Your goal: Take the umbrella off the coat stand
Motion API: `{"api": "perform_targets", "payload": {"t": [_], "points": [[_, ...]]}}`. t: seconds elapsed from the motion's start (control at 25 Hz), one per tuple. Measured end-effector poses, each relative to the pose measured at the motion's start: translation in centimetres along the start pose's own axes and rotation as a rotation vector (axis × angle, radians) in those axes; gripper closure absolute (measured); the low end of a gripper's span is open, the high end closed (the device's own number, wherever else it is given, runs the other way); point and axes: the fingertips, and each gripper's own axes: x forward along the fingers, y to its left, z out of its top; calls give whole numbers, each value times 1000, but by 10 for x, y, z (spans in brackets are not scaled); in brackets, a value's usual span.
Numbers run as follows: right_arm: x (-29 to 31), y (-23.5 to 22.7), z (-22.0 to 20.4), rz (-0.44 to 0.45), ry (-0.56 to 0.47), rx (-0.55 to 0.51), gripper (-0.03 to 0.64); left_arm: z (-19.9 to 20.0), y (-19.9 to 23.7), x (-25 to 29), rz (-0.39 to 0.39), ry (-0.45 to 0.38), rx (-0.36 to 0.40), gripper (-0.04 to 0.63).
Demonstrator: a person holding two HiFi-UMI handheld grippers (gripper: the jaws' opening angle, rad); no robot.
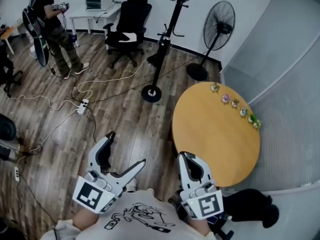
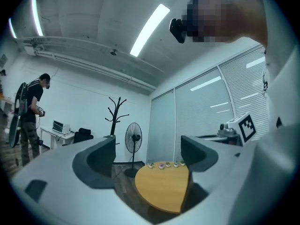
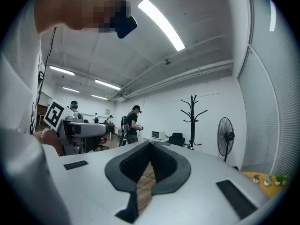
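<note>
The black coat stand (image 1: 169,34) rises from a round base (image 1: 151,93) on the wooden floor, far ahead of both grippers. A dark bundle (image 1: 158,54) hangs low on its pole; it looks like the umbrella, but I cannot tell for sure. My left gripper (image 1: 126,149) is held near my body, open wide with nothing between its jaws. My right gripper (image 1: 185,157) is beside it, shut and empty, at the round table's near edge. The coat stand (image 2: 117,114) shows small past my left gripper (image 2: 147,156), and the stand (image 3: 193,121) shows past my right gripper (image 3: 150,146).
A round wooden table (image 1: 215,134) with several small pots (image 1: 235,104) stands at the right. A standing fan (image 1: 217,26) is right of the stand, an office chair (image 1: 127,29) to its left. Cables and a power strip (image 1: 82,105) lie on the floor. A person (image 1: 52,24) stands at the far left.
</note>
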Motion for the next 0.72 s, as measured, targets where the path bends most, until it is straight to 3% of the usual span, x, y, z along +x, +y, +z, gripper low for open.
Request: {"api": "perform_targets", "payload": {"t": [0.28,0.72], "points": [[18,16,-1,-2,19,-6,601,-1,26,-9,10,20,42,170],[43,46,-4,-11,11,-5,601,-2,59,-32,3,32,34,172]]}}
